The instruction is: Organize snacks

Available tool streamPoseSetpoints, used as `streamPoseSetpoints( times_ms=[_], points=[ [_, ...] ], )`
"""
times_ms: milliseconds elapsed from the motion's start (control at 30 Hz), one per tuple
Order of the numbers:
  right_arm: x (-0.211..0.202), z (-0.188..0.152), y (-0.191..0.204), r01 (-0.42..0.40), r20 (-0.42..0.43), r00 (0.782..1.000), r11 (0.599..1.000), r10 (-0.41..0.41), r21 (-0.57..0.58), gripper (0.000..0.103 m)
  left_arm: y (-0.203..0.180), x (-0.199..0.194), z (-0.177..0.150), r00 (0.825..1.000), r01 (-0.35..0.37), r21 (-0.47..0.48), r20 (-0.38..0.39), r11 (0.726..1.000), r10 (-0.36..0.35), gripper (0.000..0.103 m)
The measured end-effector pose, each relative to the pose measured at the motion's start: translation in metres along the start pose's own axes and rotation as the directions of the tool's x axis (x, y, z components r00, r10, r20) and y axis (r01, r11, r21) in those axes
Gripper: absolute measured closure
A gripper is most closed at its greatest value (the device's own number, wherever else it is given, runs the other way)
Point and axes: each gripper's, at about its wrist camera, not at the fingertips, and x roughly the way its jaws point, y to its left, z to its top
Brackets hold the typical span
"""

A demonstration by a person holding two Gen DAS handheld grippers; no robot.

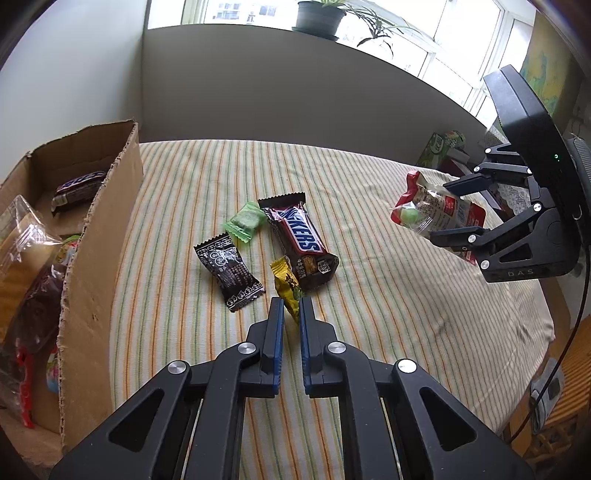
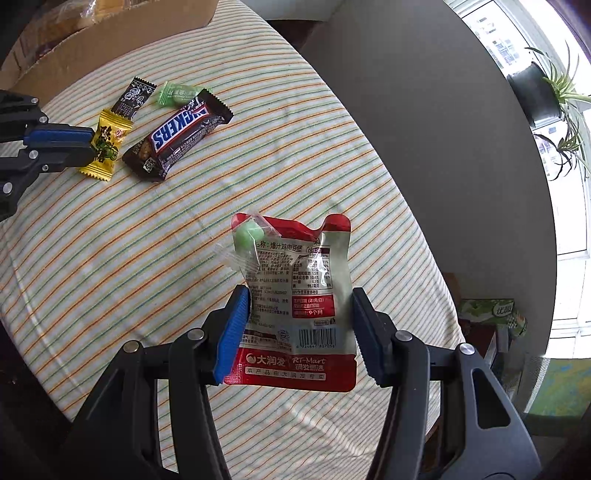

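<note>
My left gripper (image 1: 291, 306) is shut on a yellow candy (image 1: 286, 286) low over the striped tablecloth; the candy also shows in the right wrist view (image 2: 109, 138), with the left gripper (image 2: 86, 146) beside it. My right gripper (image 2: 301, 314) is shut on a red-and-silver snack pouch (image 2: 299, 299) with a clear-wrapped green candy (image 2: 248, 233) against it, held above the table; the pouch shows in the left wrist view (image 1: 439, 212). A Snickers bar (image 1: 301, 243), a black packet (image 1: 229, 269) and a green candy (image 1: 245, 221) lie mid-table.
An open cardboard box (image 1: 99, 229) stands at the left and holds several snacks, one a Snickers bar (image 1: 79, 188). The striped tablecloth (image 1: 388, 332) covers the table. A grey wall is behind, potted plants (image 1: 319, 16) on the sill, green boxes (image 1: 441, 147) far right.
</note>
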Motion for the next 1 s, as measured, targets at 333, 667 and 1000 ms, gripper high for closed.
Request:
streamPoseSetpoints(
  times_ms=[333,667,1000],
  points=[
    [-0.006,-0.007,0.002,0.012,-0.001,1.0,1.0,-0.012,0.003,0.046,-0.01,0.013,-0.001,0.999,-0.004,0.006,-0.042,1.0,0.005,0.087],
    [0.01,-0.013,0.014,0.057,-0.048,0.997,0.996,-0.06,-0.068,0.046,-0.002,0.016,-0.003,0.998,-0.044,-0.023,-0.042,0.999,0.043,0.1],
    [-0.01,-0.018,0.012,-0.032,-0.003,0.999,0.999,0.032,-0.01,0.046,-0.001,0.002,-0.005,1.0,-0.015,-0.069,-0.009,0.997,0.015,0.1]
  ],
)
